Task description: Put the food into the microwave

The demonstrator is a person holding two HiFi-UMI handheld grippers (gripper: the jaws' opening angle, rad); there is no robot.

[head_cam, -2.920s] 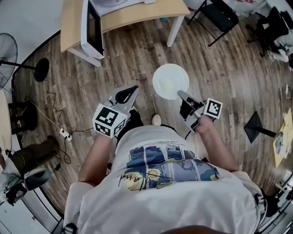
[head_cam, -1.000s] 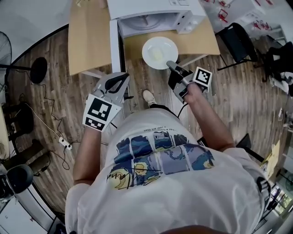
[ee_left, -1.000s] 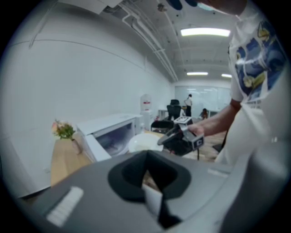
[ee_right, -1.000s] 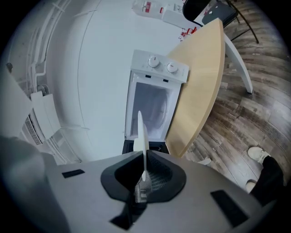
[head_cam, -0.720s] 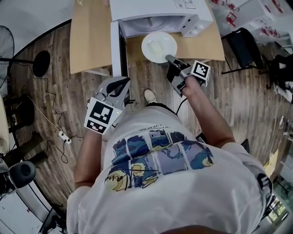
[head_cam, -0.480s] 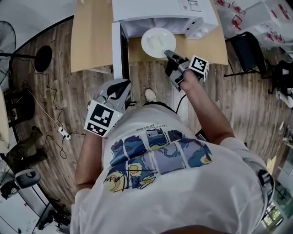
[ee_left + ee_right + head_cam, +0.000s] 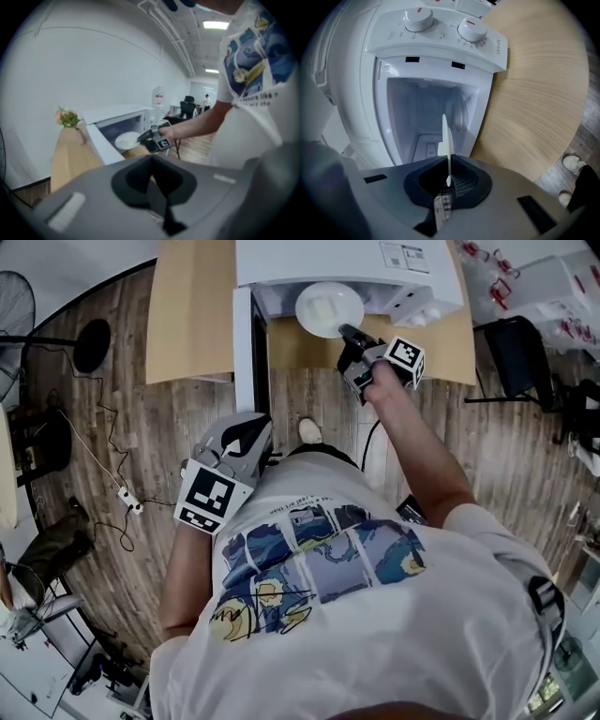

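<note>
A white plate (image 7: 328, 306) with a pale piece of food on it hangs at the mouth of the white microwave (image 7: 347, 261). My right gripper (image 7: 345, 332) is shut on the plate's near rim. In the right gripper view the plate (image 7: 446, 138) shows edge-on between the jaws, in front of the empty cavity (image 7: 424, 115). The microwave door (image 7: 243, 348) stands swung open to the left. My left gripper (image 7: 255, 427) is shut and holds nothing, low beside the person's body. From it I see the plate (image 7: 126, 139) and the right gripper (image 7: 152, 137) at the opening.
The microwave sits on a wooden table (image 7: 187, 315); two knobs (image 7: 472, 30) are on its panel. A small vase of flowers (image 7: 68, 118) stands on the table left of the door. A black chair (image 7: 511, 352), floor cables (image 7: 122, 498) and a fan (image 7: 14, 296) surround the spot.
The right gripper has carried the plate forward from over the table's front edge to the microwave opening. The left gripper has stayed low by the body, barely shifting.
</note>
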